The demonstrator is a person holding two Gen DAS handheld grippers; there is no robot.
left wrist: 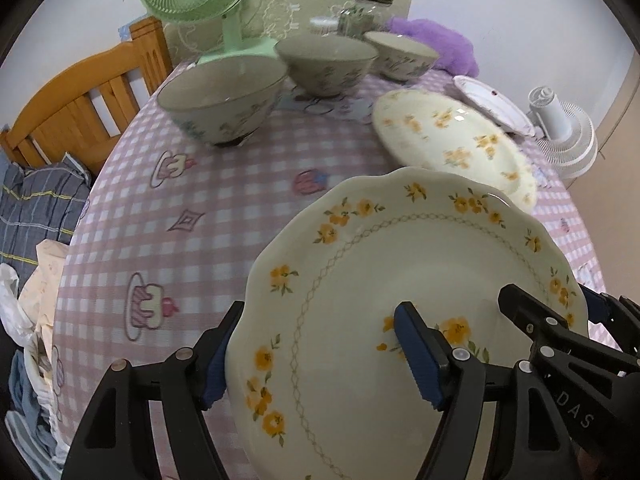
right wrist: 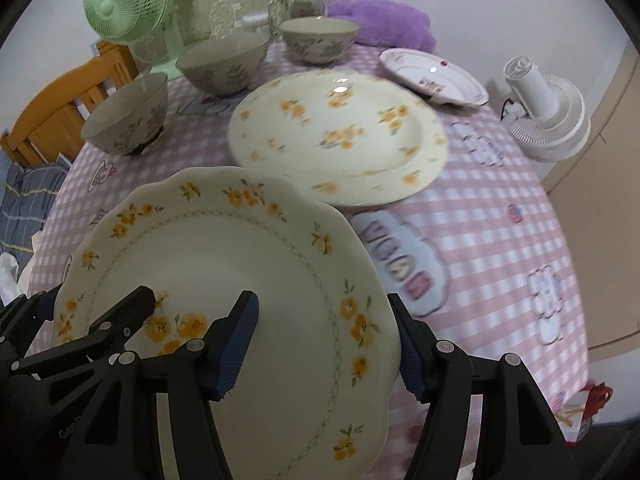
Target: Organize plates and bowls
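1. Step in hand, by my read: carrying one plate to stack it. The scalloped plate (left wrist: 400, 300) fills the lower centre of the left view and the lower left of the right view, raised and tilted off the checked tablecloth (left wrist: 200, 208).
2. Left gripper (left wrist: 316, 356) is clamped on the plate's left rim – one pad under the edge, one on the face. Right gripper (right wrist: 324, 348) grips the opposite rim the same way. Both hold it; neither is loose.
3. Likely target – the round flowered plate (right wrist: 340, 136), flat on the cloth just beyond the held one, centre of the right view.
4. A smaller pink-trimmed plate (right wrist: 436, 76) sits upper right; three bowls (right wrist: 128, 116) run along the upper left, unstacked.
5. Next move calls for levelling the plate, centring it over the round one, lowering with both hands together, then letting go evenly – rims are slippery.
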